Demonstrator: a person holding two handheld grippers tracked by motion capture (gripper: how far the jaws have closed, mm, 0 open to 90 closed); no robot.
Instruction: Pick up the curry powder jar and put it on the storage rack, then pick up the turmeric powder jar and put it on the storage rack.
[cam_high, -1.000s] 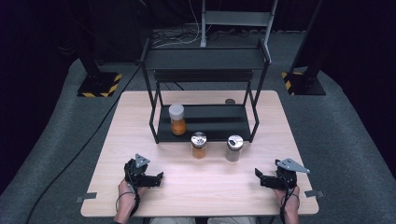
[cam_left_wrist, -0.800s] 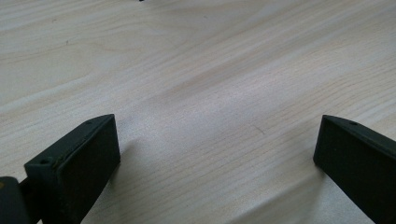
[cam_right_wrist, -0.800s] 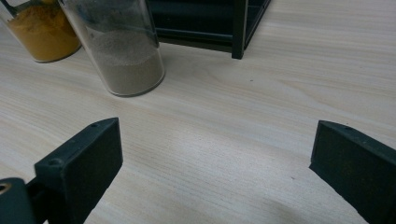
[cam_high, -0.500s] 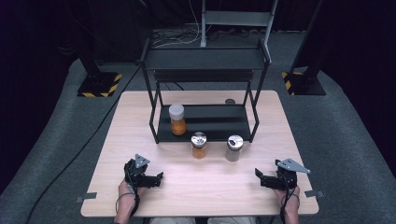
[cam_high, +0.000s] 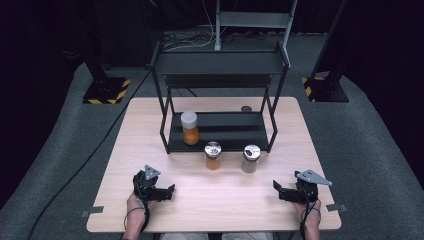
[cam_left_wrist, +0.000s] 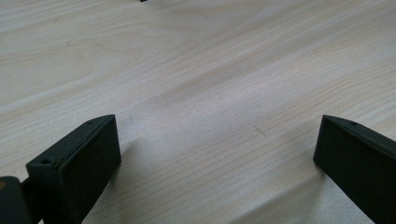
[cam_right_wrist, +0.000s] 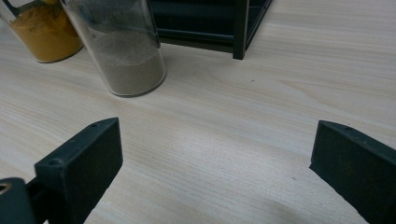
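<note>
With both the left gripper (cam_high: 169, 190) and right gripper (cam_high: 278, 190) wide open and empty, the right should square up low around the brown spice jar (cam_high: 250, 159) before closing.

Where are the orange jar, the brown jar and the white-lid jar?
orange jar (cam_high: 213, 161), high view, on its orange glass side.
brown jar (cam_right_wrist: 132, 65), right gripper view, on the brown powder.
white-lid jar (cam_high: 189, 118), high view, on its white lid.

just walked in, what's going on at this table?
A person rests both grippers on the table, holding nothing. The left gripper and right gripper both have jaws wide open. Two spice jars stand in front of the black rack: an orange-filled jar and a brown-filled jar. A white-capped jar stands on the rack's bottom shelf.
</note>
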